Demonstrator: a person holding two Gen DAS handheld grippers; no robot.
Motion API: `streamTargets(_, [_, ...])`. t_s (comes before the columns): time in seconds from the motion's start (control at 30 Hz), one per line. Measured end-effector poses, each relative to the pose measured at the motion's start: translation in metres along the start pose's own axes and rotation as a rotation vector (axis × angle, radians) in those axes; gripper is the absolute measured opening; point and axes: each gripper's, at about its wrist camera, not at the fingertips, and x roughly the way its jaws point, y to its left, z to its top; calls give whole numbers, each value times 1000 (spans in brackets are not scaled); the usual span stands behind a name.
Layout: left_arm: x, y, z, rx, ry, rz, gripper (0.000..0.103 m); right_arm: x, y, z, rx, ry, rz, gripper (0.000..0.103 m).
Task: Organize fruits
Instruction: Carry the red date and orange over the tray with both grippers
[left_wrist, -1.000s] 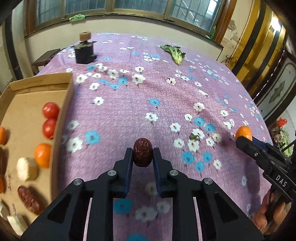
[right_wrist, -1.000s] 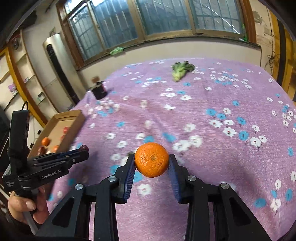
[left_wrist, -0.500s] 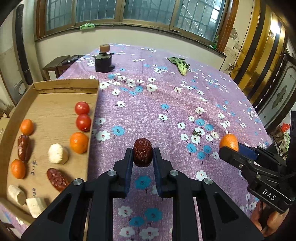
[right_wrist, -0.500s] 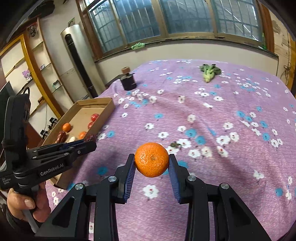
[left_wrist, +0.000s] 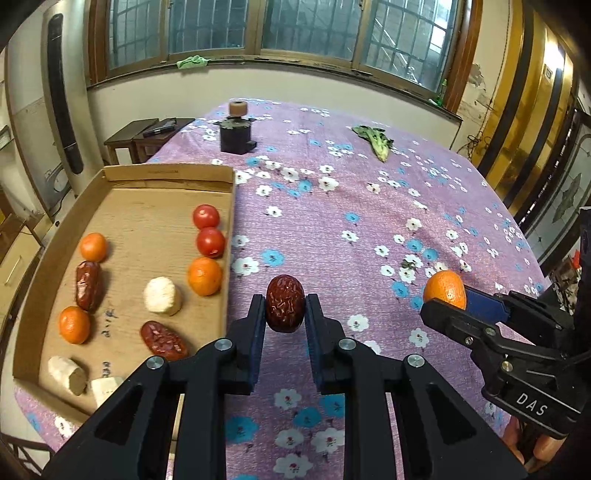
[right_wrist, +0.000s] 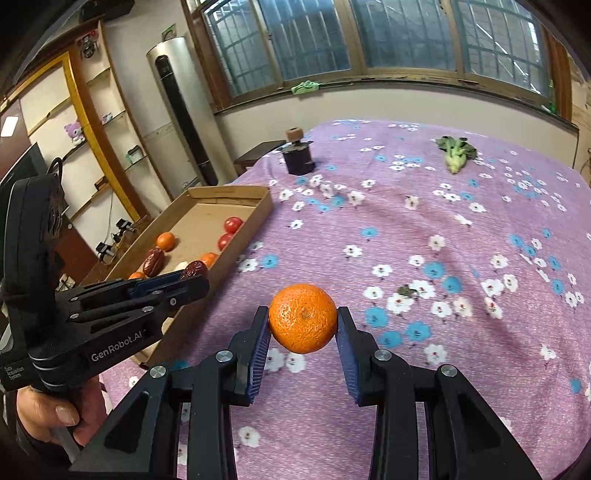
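I am holding a wrinkled red date (left_wrist: 285, 303) pinched between the blue pads of my left gripper (left_wrist: 285, 314), its jaws nearly closed around the fruit above the purple flowered tablecloth (left_wrist: 351, 206), just beside the right wall of the cardboard tray (left_wrist: 147, 171). In my right gripper (right_wrist: 302, 332) I am gripping a mandarin (right_wrist: 302, 317) by its sides, the jaws standing a little wider, over the cloth and apart from the tray. Lying in the tray are two tomatoes (left_wrist: 206, 216), three more mandarins (left_wrist: 204, 276), two other dates (left_wrist: 88, 285) and pale white chunks (left_wrist: 162, 296). At the far end of the table, a dark block with a small brown roll on top (left_wrist: 236, 134) and a leafy green vegetable (left_wrist: 376, 142) are sitting well apart from each other.
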Motion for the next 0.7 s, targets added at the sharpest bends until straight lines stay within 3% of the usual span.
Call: streamTargets(0.7, [-9,46,-7,-71,-11,45,19,25,54,7,-90,37,62,36])
